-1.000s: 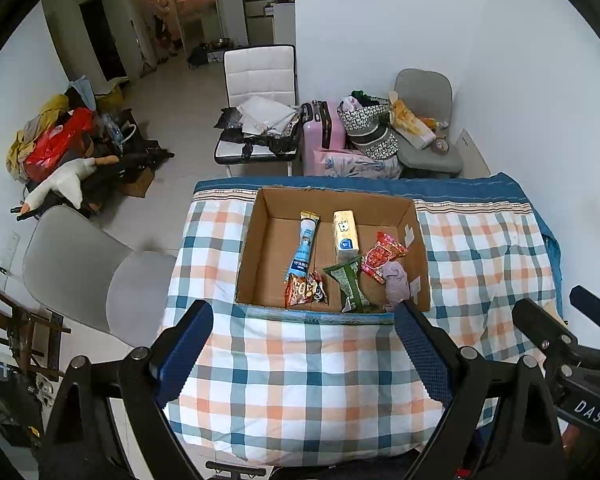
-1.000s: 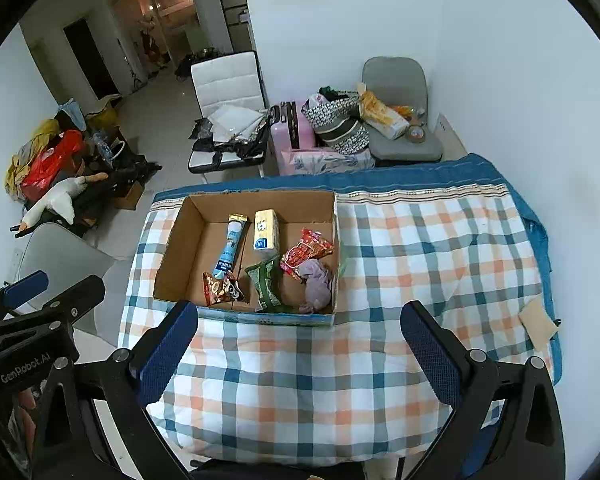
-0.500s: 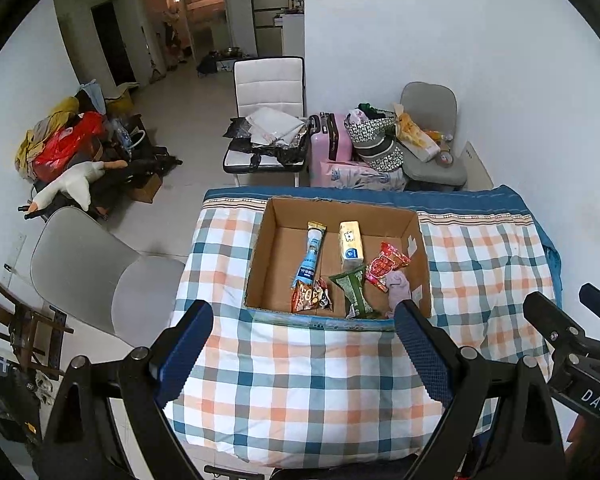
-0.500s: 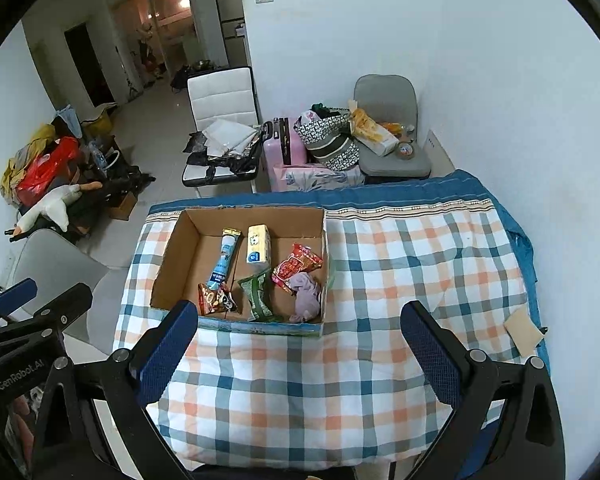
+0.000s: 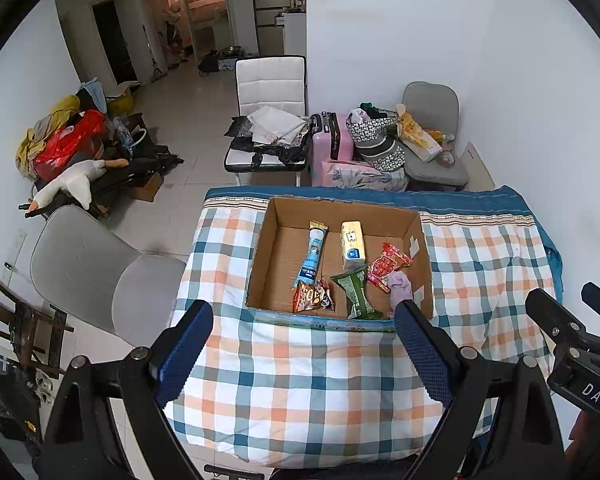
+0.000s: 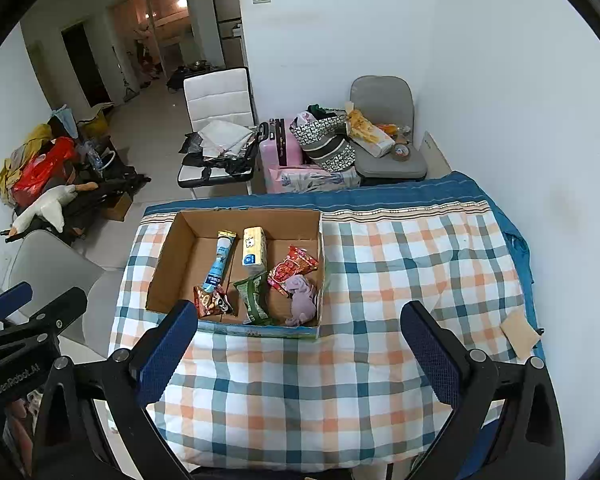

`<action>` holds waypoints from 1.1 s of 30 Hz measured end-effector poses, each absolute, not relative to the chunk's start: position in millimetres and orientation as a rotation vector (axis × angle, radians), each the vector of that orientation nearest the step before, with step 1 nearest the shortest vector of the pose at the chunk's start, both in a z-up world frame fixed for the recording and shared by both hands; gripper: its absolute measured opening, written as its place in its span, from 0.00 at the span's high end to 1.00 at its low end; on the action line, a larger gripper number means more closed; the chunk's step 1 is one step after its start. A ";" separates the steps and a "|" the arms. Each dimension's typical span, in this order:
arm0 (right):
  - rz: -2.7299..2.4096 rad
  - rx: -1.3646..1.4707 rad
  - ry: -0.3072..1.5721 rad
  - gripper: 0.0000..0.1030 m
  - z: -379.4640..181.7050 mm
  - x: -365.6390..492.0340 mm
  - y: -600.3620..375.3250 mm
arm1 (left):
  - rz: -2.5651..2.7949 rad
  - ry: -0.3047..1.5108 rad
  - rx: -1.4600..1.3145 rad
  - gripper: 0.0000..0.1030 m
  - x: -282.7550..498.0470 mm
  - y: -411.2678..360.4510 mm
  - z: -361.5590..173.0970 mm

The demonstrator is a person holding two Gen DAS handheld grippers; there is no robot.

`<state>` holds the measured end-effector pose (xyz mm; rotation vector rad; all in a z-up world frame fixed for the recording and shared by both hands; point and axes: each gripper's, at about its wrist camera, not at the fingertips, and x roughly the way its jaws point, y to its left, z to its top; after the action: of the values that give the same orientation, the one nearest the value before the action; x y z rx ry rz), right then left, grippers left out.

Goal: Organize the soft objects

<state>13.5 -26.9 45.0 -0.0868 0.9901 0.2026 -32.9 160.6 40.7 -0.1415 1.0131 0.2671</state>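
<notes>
An open cardboard box (image 5: 260,252) (image 6: 162,264) sits on the plaid cloth. In it lie a blue tube packet (image 5: 311,254) (image 6: 220,260), a yellow tissue pack (image 5: 353,245) (image 6: 254,250), a red snack bag (image 5: 388,266) (image 6: 292,268), a green packet (image 5: 356,292) (image 6: 256,296), a brown snack bag (image 5: 312,300) (image 6: 212,302) and a lilac cloth (image 5: 400,290) (image 6: 302,304). My left gripper (image 5: 304,342) hangs open above the cloth on the near side of the box, with nothing between its fingers. My right gripper (image 6: 300,344) is open and empty too, to the right of the left one.
The plaid table (image 5: 300,380) (image 6: 400,264) ends at a blue hem at the back. A tan pad (image 6: 520,332) lies at its right edge. A grey chair (image 5: 100,272) stands left. Beyond are a white chair (image 5: 270,92), a pink suitcase (image 5: 334,140) and a clutter pile (image 5: 72,140).
Both views have tilted up slightly, so the box and table sit lower in frame and more of the room shows. Both grippers stay open and empty.
</notes>
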 end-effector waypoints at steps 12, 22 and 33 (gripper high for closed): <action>0.197 -0.087 0.990 0.00 44.5 15.7 -26.9 | 0.268 1.014 -0.140 0.10 -32.2 160.9 40.1; 0.193 -0.094 0.988 0.00 44.1 16.0 -27.1 | 0.273 1.018 -0.145 0.10 -33.8 161.7 40.8; 0.190 -0.097 0.989 0.00 43.1 18.4 -30.0 | 0.273 1.027 -0.144 0.10 -35.6 161.8 34.2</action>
<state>18.4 -30.0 43.1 -0.0967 0.9895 0.1902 -35.6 161.8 34.2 -0.1443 1.0272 0.2732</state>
